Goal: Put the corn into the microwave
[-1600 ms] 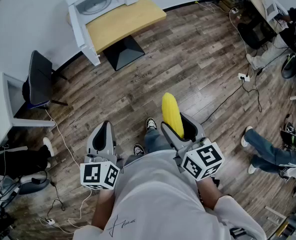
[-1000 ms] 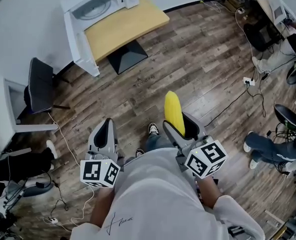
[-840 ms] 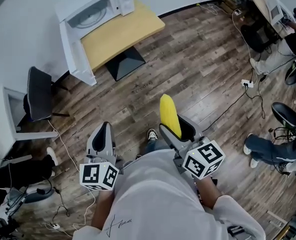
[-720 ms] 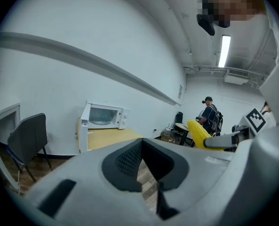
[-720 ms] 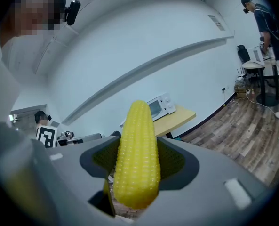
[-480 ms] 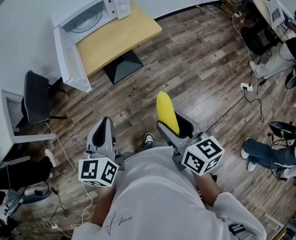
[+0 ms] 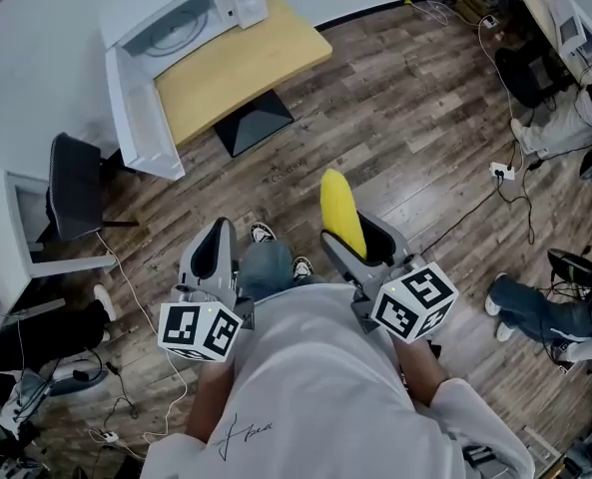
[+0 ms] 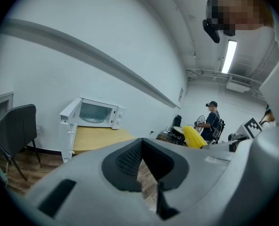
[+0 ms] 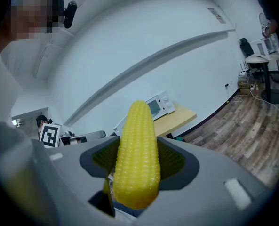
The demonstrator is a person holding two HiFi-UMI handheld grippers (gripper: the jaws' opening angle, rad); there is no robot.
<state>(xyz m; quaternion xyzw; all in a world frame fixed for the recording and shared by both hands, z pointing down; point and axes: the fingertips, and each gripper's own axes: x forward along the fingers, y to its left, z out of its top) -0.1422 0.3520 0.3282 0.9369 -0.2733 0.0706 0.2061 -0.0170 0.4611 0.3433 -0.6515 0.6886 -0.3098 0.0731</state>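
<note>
Corn cob (image 7: 341, 213), yellow: pinched upright in the right gripper (image 7: 357, 245), well apart from the microwave (image 7: 191, 10).
Microwave: white, door hanging open, on a wooden table (image 7: 238, 60).
Left gripper (image 7: 214, 259): jaws pressed together, empty, likewise well apart from the microwave.
Shirt script (image 7: 244, 431): unreadable.

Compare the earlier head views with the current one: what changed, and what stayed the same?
The person walked on: a knee now swings forward between the grippers, and the microwave looks slightly nearer. Nothing grasped or released. The right gripper still holds the corn, the left gripper stays empty, the microwave door stays open.
</note>
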